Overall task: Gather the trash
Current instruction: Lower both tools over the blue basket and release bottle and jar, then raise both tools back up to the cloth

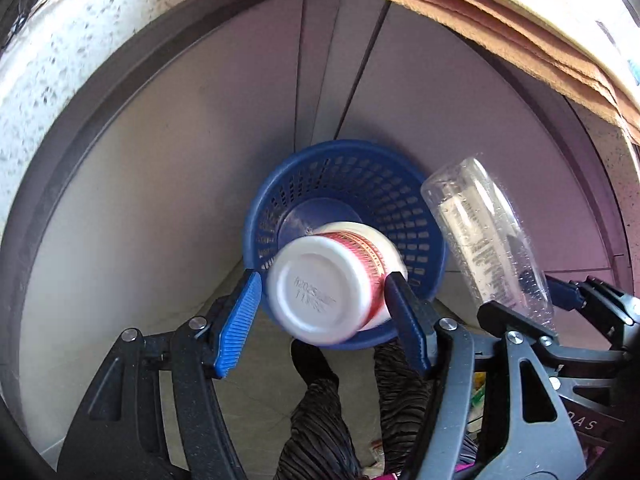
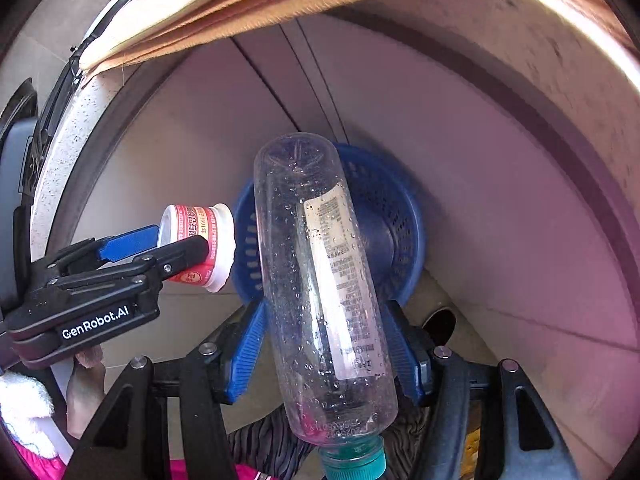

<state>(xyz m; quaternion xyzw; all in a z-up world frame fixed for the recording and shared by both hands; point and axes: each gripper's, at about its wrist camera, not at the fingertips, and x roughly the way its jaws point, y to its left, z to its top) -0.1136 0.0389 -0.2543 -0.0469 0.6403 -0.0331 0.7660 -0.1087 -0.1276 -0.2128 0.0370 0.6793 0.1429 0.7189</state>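
Note:
My left gripper point(image 1: 322, 300) is shut on a white cup with a red band point(image 1: 326, 288), its base toward the camera, held above the blue perforated basket point(image 1: 400, 196) on the floor. In the right wrist view that cup point(image 2: 200, 246) sits left of the basket point(image 2: 400, 216). My right gripper point(image 2: 324, 336) is shut on a clear plastic bottle point(image 2: 320, 264) with a teal cap, base pointing at the basket. The bottle point(image 1: 486, 236) also shows at the right in the left wrist view.
Grey cabinet doors point(image 1: 200, 140) stand behind the basket. A speckled countertop edge point(image 1: 48, 60) and a tan cloth point(image 2: 240, 4) hang overhead. The person's dark trousers point(image 1: 320, 420) and shoe point(image 2: 440, 322) are on the tiled floor near the basket.

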